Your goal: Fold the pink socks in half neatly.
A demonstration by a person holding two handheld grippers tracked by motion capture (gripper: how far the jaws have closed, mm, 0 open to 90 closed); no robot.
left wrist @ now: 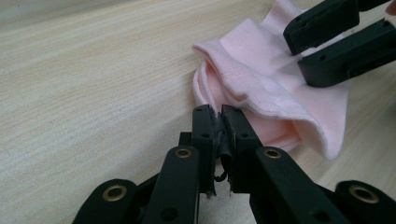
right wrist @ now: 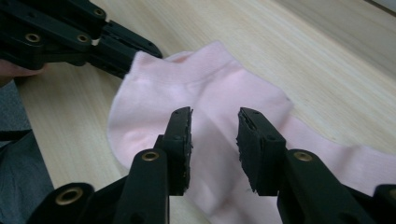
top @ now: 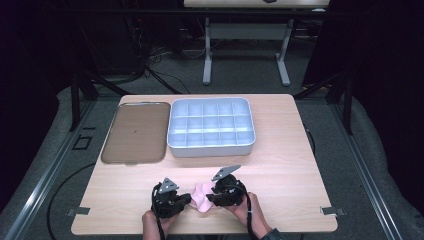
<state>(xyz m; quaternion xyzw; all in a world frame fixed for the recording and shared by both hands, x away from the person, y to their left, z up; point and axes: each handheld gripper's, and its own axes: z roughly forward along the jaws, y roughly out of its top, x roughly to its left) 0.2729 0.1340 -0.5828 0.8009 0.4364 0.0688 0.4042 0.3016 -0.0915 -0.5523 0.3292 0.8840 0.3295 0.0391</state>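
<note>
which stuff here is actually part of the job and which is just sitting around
In the job:
- pink sock
- left tongs, jaws shut at the sock's edge
- right tongs, jaws open over the sock

Lying about:
- white compartment tray, untouched
- brown flat tray, untouched

We have open tabletop right of the pink sock and across the middle. Farther off, the white divided box and the brown tray on its left block the far half.
</note>
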